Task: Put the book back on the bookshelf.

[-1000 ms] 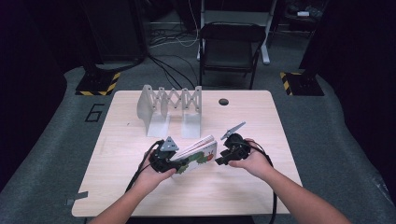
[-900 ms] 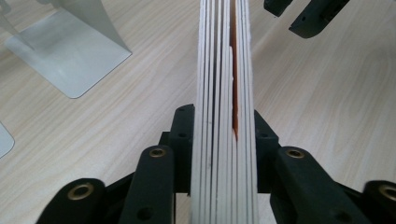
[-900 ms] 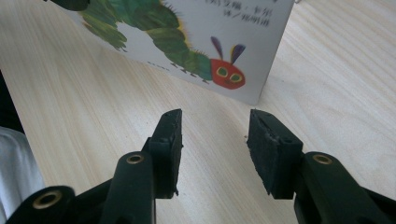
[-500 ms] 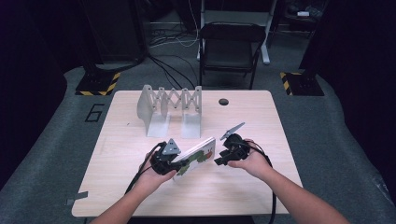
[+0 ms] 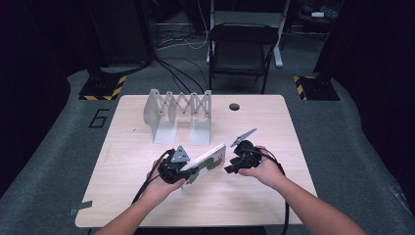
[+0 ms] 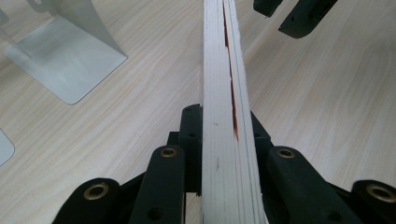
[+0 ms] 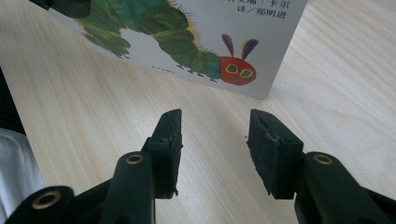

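near the front middle of the table [image 5: 244,196], the left gripper [image 5: 175,169] is clamping a picture book [image 5: 205,164] by its near end, lifting it tilted off the wood with its far end pointing up and right. just right of the book, the right gripper [image 5: 230,169] is hovering with its jaws apart and nothing between them. far behind, a metal book rack [image 5: 178,110] is standing upright.
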Demonstrator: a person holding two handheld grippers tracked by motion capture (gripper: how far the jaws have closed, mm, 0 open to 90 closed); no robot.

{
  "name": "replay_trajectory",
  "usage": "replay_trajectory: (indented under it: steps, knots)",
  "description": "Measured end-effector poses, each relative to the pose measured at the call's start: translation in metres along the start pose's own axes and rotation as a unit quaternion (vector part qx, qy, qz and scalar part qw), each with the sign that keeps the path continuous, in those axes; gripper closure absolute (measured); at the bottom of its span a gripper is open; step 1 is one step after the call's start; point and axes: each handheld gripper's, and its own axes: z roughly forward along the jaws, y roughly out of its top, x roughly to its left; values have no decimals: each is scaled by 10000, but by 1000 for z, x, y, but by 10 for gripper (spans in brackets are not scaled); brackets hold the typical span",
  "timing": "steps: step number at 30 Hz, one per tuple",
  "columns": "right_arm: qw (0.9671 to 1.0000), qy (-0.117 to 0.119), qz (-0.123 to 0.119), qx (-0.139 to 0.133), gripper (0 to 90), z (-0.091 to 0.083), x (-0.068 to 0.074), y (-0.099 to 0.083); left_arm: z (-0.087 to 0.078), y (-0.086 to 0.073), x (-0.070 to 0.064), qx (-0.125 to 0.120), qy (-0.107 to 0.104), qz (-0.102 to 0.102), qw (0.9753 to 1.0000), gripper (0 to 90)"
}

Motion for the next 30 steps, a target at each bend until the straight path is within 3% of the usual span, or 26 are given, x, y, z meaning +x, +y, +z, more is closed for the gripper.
replay_trajectory:
  steps: [10,12,19,30]
  knots:
    - [10000,-38,7,-48,543,0,0,0,-2,4,-2,79,-26,43,10000,759]
    - [9999,-43,131,-60,543,0,2,0,-2,4,-2,83,-33,33,10000,759]
    - [10000,-41,64,-39,543,0,0,-1,-4,6,-2,89,5,94,9999,759]
    - [9999,-29,116,-97,538,2,-2,-1,-13,7,3,54,52,-15,10000,760]
